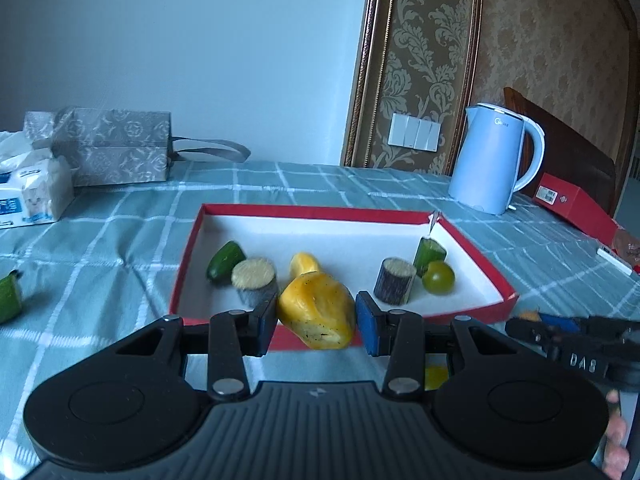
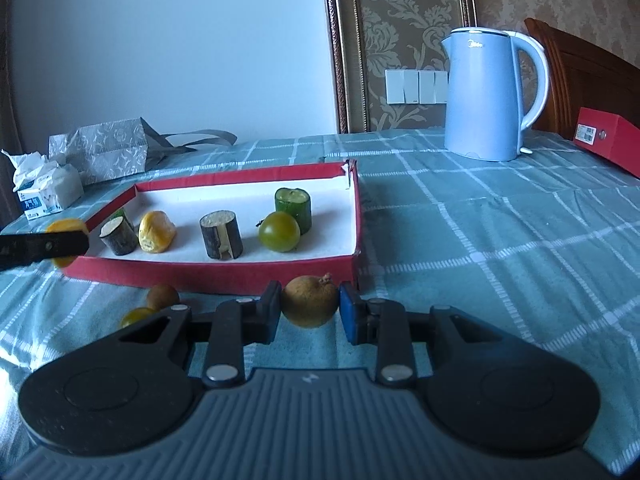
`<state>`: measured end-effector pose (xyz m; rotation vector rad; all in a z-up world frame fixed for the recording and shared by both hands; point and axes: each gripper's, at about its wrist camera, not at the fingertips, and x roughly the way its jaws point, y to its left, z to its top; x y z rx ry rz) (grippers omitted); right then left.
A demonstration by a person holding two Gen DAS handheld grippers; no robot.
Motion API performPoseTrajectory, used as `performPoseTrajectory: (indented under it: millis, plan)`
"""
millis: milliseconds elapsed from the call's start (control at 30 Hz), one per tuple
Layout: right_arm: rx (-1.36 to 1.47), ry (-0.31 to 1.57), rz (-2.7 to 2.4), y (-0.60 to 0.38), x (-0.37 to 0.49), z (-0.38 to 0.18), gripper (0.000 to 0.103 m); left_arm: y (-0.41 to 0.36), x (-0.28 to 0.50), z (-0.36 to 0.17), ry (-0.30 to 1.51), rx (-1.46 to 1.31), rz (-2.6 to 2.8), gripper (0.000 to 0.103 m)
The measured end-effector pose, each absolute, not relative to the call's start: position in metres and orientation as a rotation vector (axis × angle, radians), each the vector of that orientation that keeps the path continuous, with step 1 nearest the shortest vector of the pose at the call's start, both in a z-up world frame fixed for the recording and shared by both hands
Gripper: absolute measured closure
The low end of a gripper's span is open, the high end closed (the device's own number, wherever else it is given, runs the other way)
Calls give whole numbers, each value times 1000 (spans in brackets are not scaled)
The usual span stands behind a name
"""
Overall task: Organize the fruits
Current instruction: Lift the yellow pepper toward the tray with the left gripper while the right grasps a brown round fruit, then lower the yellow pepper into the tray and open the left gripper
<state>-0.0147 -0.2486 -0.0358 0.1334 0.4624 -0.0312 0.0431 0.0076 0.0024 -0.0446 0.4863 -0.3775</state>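
Observation:
My left gripper (image 1: 316, 322) is shut on a yellow fruit piece (image 1: 318, 314), held just above the near rim of the red tray (image 1: 280, 211). The tray holds a green cucumber piece (image 1: 225, 259), two dark cut cylinders (image 1: 255, 282) (image 1: 394, 281), another yellow piece (image 1: 305, 263), a green cut piece (image 1: 429, 254) and a green tomato (image 1: 438, 277). My right gripper (image 2: 309, 307) is shut on a brown round fruit (image 2: 310, 300) in front of the tray (image 2: 248, 176), low over the cloth. A small brown fruit (image 2: 162, 296) and a yellow-green one (image 2: 136, 316) lie left of it.
A blue kettle (image 1: 490, 158) stands at the back right, a red box (image 2: 610, 142) beyond it. A tissue pack (image 1: 30, 192) and a patterned grey bag (image 1: 116, 144) sit at the back left. A green piece (image 1: 9, 298) lies on the cloth at far left.

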Motion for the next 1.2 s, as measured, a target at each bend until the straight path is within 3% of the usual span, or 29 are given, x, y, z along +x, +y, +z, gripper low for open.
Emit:
performPoseTrajectory:
  millis: [1200]
  plan:
    - [133,497,-23,-246,-8,-41,74,-52,118,-17,498,59,-247,61]
